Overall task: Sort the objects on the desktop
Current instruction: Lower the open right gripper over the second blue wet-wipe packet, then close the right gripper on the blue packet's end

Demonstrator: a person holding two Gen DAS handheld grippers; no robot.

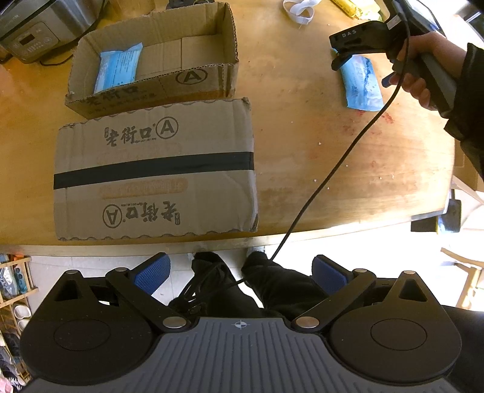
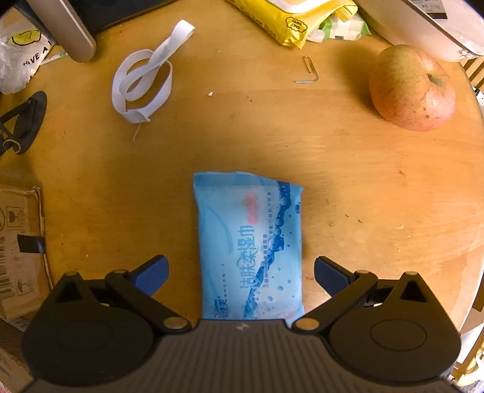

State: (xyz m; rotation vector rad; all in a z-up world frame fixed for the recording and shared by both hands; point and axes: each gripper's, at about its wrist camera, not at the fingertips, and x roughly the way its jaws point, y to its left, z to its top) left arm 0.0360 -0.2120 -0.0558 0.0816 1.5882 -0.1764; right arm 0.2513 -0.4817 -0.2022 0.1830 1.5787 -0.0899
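A blue wet-wipe pack [image 2: 251, 248] lies flat on the round wooden table [image 2: 363, 187], and my right gripper [image 2: 240, 273] stands open with a blue-padded finger on each side of its near half. In the left wrist view the same pack [image 1: 361, 83] lies under the hand-held right gripper [image 1: 343, 59]. An open cardboard box [image 1: 193, 75] at the back left holds another blue wipe pack [image 1: 118, 69]. My left gripper [image 1: 240, 276] is open and empty, off the table's near edge, over a person's dark trousers.
A flattened cardboard lid [image 1: 154, 169] lies in front of the box. A white elastic band [image 2: 145, 78], a paperclip [image 2: 308, 71], an apple [image 2: 411, 89] and a yellow pack [image 2: 290, 21] sit at the back. A black cable [image 1: 332, 169] crosses the table.
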